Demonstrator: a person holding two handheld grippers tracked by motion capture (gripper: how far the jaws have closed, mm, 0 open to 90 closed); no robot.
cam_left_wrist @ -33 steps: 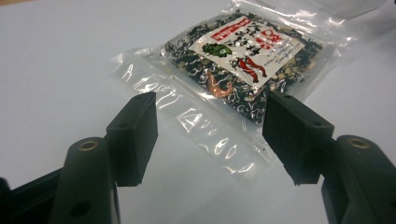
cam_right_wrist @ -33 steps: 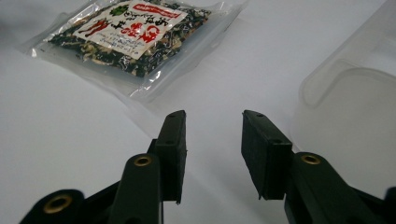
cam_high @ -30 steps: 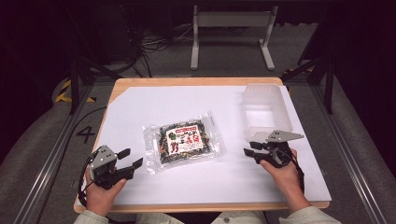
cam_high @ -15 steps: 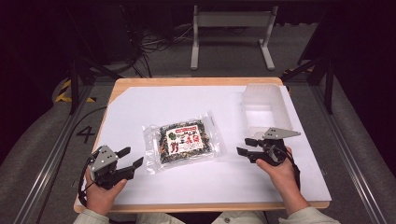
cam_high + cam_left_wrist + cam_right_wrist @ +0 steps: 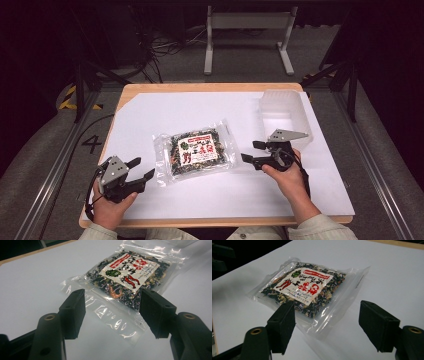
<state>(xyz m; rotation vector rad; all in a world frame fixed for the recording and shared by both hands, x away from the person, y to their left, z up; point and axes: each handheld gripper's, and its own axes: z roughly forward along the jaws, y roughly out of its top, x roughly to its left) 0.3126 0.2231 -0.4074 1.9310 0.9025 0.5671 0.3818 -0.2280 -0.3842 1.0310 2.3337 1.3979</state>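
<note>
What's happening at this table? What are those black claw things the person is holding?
A person sits at a white-covered table with a hand-held gripper in each hand. Between them lies a clear packet of dried food with a red and white label, flat on the table. The left gripper and the right gripper both point at the packet with jaws open, close to its edges but gripping nothing. An empty clear plastic bin stands at the far right.

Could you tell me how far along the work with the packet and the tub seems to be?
Nothing looks done yet: the packet lies flat on the white sheet, and the clear tub at the far right looks empty. In hand: the left gripper and right gripper, both open, point at the packet from either side without touching it. Grasping it and moving it anywhere is still left, possibly into the tub.
</note>
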